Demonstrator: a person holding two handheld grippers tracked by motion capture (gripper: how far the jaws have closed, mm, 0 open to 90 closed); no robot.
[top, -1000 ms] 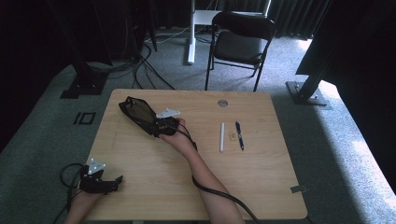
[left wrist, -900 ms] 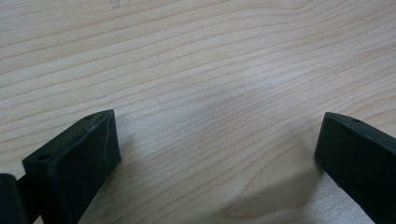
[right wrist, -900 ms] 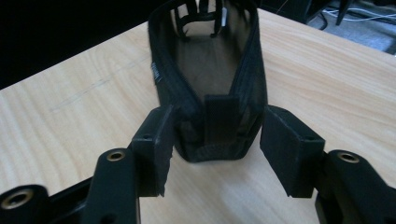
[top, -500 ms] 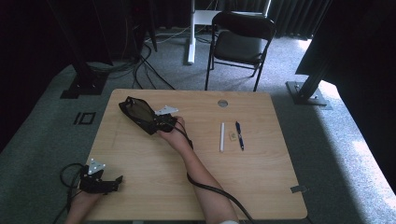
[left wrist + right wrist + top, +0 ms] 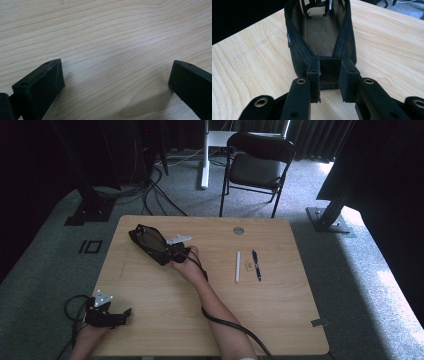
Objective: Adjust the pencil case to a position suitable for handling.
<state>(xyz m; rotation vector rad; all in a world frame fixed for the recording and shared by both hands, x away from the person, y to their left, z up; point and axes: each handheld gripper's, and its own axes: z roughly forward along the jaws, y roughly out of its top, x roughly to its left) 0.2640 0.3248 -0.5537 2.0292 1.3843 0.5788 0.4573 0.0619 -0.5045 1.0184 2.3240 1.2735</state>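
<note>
- My right gripper [image 5: 329,82] has just been closing, and its two black jaws are now clamped on the near end of a black mesh fabric pouch [image 5: 150,242] lying open on the far left part of the light wooden table [image 5: 280,320].
- The pinch catches only the pouch's soft end wall [image 5: 329,67]; I judge the mesh could slip out if I pull or lift sharply.
- The pouch mouth sags, so it may fold shut and block anything going in.
- A white pen [image 5: 238,266], a dark blue pen [image 5: 256,265] and a small tan eraser-like block [image 5: 248,266] lie well apart to the right.
- My left gripper [image 5: 112,316] rests at the near left edge, jaws wide apart on bare wood; I judge its cable [image 5: 75,302] could snag.
</note>
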